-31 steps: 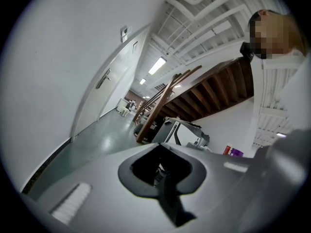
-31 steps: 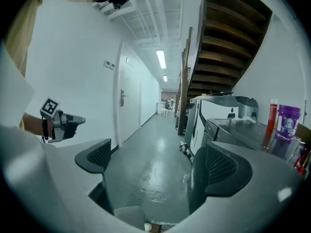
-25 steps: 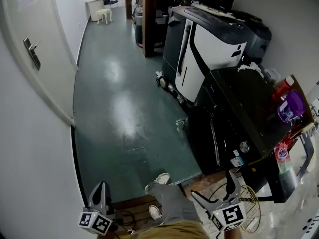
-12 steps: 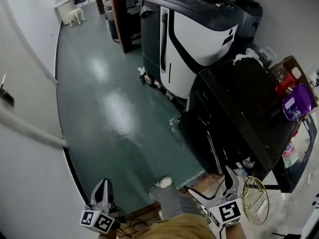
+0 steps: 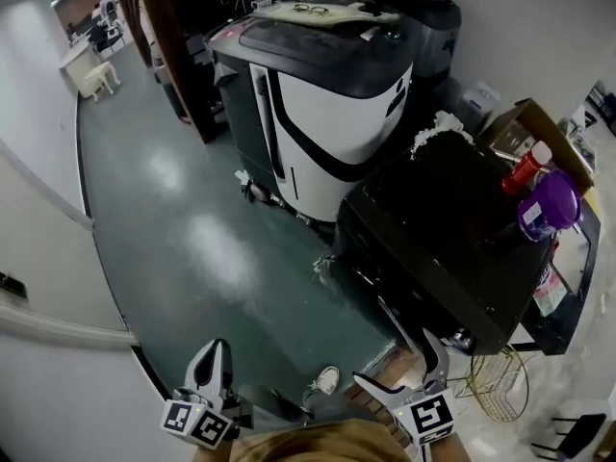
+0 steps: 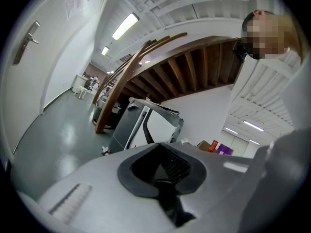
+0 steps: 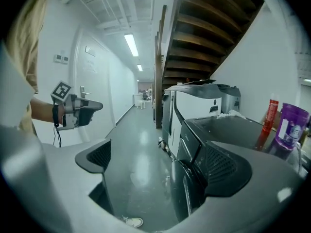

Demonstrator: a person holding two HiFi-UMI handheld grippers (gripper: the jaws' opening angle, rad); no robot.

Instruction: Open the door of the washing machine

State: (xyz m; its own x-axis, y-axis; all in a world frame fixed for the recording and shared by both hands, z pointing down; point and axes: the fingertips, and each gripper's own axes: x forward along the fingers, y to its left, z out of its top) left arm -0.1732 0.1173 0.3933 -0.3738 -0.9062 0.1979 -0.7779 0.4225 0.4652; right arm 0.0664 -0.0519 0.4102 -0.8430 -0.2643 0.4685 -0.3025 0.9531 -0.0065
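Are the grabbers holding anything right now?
No, nothing is held. The left gripper is shut and empty; the right gripper is open, with the washing machine door beyond it, untouched.

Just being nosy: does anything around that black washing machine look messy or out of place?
Slightly. A white crumpled wad sits on the back corner of the black washing machine top, and small pale scraps litter the green floor by its front.

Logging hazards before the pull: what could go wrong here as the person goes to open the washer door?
1. The right gripper is open, short of the door; black on a black washing machine, its handle may be missed.
2. The wire basket on the floor beside that gripper could get knocked.
3. A hard tug might topple the purple bottle on top.
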